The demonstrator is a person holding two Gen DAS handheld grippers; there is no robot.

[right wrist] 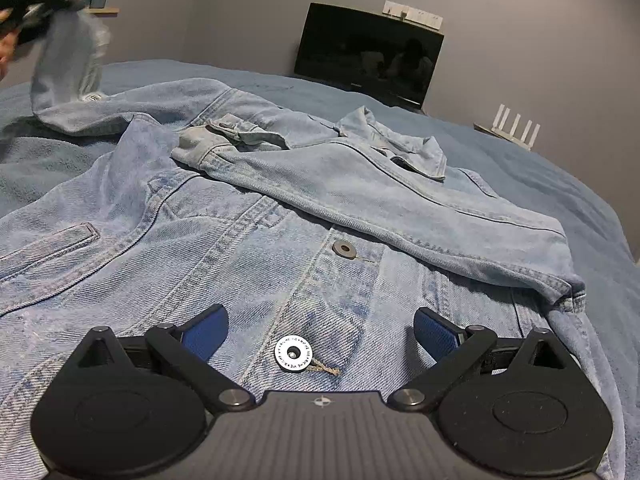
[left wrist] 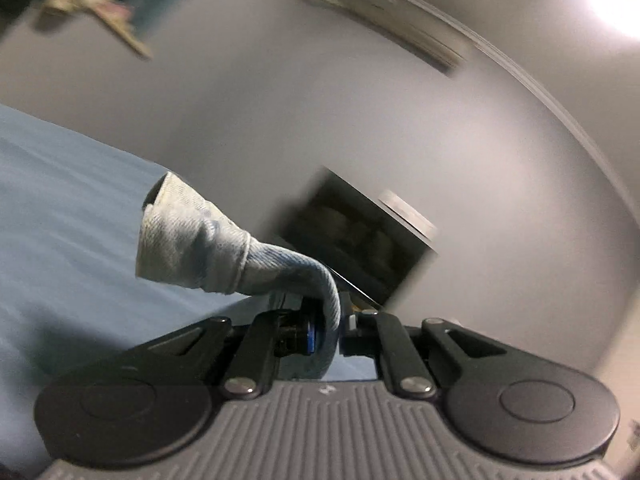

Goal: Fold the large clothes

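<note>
Left tool (left wrist: 328, 328) clamps the jacket sleeve (left wrist: 192, 244); lay it flat ahead of the wide-open, empty right tool (right wrist: 320, 336).

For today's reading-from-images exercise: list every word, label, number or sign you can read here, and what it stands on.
Nothing reads clearly.
Lower metal button on the denim jacket: ring of small letters, too small to read.
Upper button: no lettering shows.
Right gripper body: a small compass-like mark, no words.

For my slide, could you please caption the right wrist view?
Open right gripper hovers over a denim jacket spread on a blue bed.
</note>
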